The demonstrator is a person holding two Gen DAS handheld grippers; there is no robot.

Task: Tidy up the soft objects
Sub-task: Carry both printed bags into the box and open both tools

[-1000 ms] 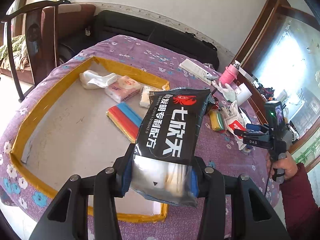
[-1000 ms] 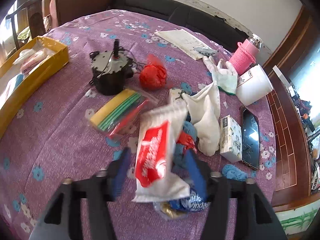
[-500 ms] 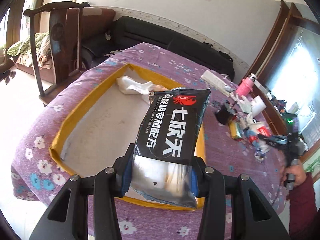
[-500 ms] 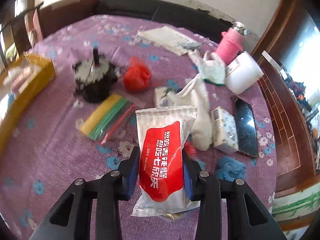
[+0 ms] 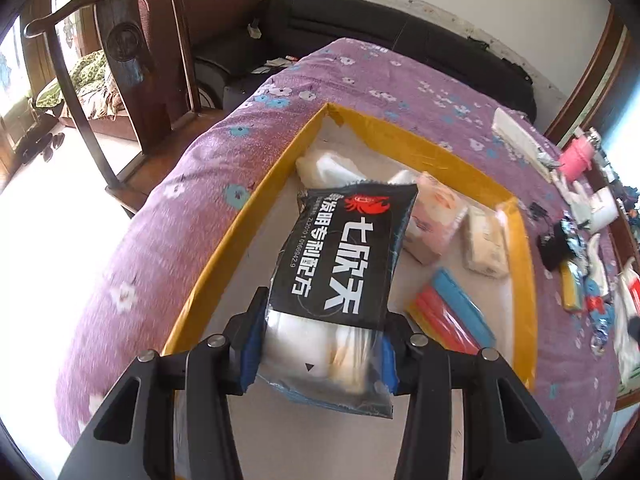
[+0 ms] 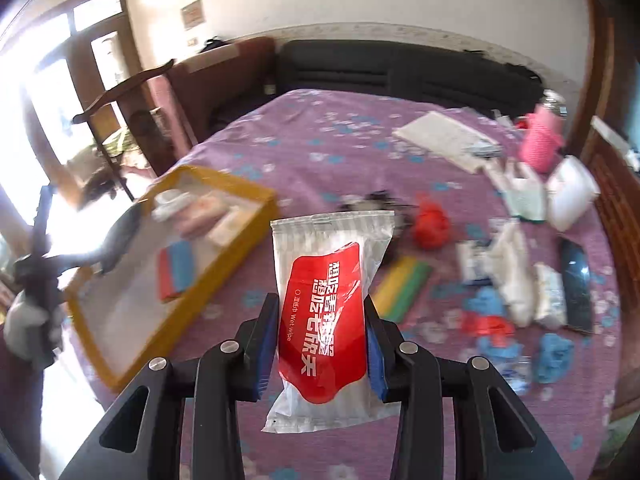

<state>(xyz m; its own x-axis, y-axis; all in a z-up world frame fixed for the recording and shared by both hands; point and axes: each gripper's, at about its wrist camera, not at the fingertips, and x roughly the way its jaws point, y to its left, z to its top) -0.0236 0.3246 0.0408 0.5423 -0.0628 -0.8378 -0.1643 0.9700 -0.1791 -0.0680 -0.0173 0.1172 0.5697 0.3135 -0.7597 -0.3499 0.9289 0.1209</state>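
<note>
Left wrist view showed the left gripper (image 5: 320, 344) clamped on a black packet (image 5: 344, 264), held above the yellow tray (image 5: 236, 236) at frame centre. Right gripper (image 6: 322, 344) pointed forward, clamped on a red wipe pack (image 6: 326, 304) at lower centre.

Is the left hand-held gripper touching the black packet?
Touching. The left wrist view shows both blue pads of the left hand-held gripper pressed against the sides of the black packet, held above the yellow tray.
</note>
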